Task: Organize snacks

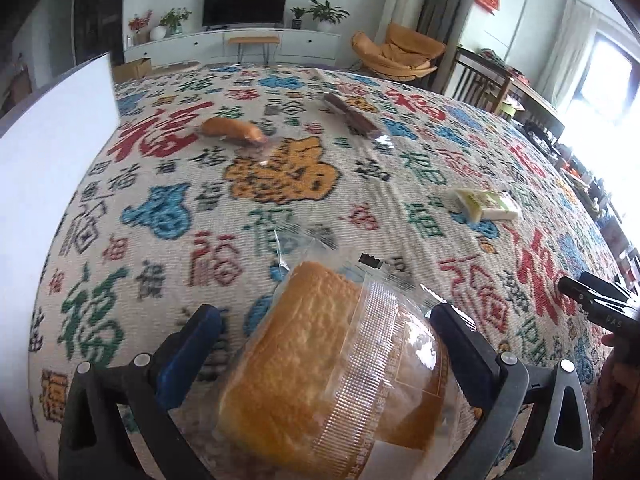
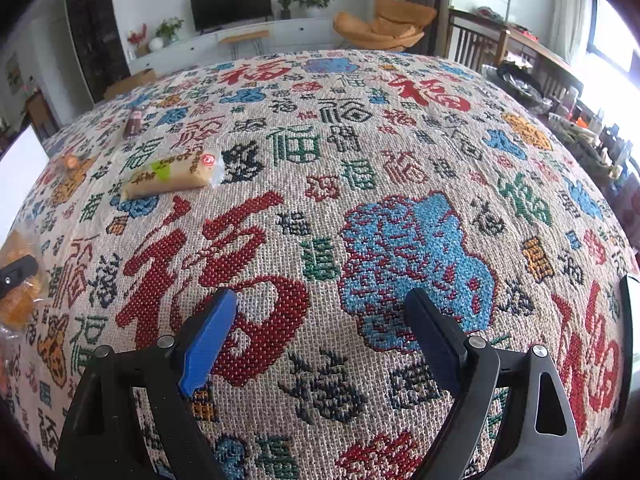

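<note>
Left tool (image 1: 326,350): spread wide; clear-wrapped golden bread loaf (image 1: 320,368) lies btwn its fingers (contact unclear).
Right tool (image 2: 320,320): spread apart, nothing inside, over patterned woven cloth surface (image 2: 360,152).
Beige-green snack packet (image 2: 172,174): ahead-left of right tool.

The clear-wrapped golden bread loaf (image 1: 320,376) runs off the bottom edge of the left wrist view, so its near end is unseen. In the right wrist view only an orange corner of it (image 2: 18,300) shows at the left edge. The white flat board (image 1: 52,184) is cut by the left edge. Print on the pale green-and-white packet (image 1: 486,203) is too small to read.
</note>
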Action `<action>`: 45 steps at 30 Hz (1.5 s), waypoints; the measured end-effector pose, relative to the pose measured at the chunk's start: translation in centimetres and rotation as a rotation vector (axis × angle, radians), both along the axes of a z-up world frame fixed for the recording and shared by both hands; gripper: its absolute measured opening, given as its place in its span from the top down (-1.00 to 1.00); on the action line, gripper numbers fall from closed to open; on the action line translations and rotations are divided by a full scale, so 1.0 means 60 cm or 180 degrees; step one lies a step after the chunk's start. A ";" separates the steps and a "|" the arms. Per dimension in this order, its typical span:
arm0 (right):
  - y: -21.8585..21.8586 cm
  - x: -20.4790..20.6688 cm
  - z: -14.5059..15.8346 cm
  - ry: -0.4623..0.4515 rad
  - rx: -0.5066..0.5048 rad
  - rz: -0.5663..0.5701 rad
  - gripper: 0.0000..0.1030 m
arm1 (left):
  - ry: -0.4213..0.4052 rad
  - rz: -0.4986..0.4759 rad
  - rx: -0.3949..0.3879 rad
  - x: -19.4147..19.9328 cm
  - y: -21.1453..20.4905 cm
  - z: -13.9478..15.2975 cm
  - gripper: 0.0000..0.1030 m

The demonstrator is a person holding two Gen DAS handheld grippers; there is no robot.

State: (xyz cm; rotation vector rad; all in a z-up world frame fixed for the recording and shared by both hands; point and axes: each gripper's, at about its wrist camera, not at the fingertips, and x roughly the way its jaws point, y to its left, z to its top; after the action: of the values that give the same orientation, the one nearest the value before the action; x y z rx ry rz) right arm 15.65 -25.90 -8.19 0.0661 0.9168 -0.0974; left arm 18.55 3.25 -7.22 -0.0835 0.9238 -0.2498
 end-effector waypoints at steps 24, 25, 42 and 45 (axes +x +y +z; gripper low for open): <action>0.000 -0.001 0.000 -0.0004 0.0004 0.0001 -0.73 | -0.0072 0.0463 -0.0110 -0.024 0.108 -0.005 -1.00; -0.001 -0.001 0.000 -0.0003 0.0004 0.0001 -0.73 | -0.0072 0.0463 -0.0113 -0.024 0.107 -0.005 -1.00; 0.000 -0.001 -0.001 -0.0005 0.0004 0.0001 -0.73 | -0.0054 0.0198 -0.0103 -0.021 0.114 -0.005 -1.00; 0.000 -0.001 -0.001 -0.0005 0.0005 0.0001 -0.73 | -0.0058 0.0199 -0.0100 -0.021 0.114 -0.005 -1.00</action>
State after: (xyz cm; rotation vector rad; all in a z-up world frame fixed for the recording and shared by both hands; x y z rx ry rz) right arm 15.62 -25.93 -8.23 0.0674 0.9152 -0.0964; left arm 17.26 10.11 -7.50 -0.1388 0.8977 -0.2067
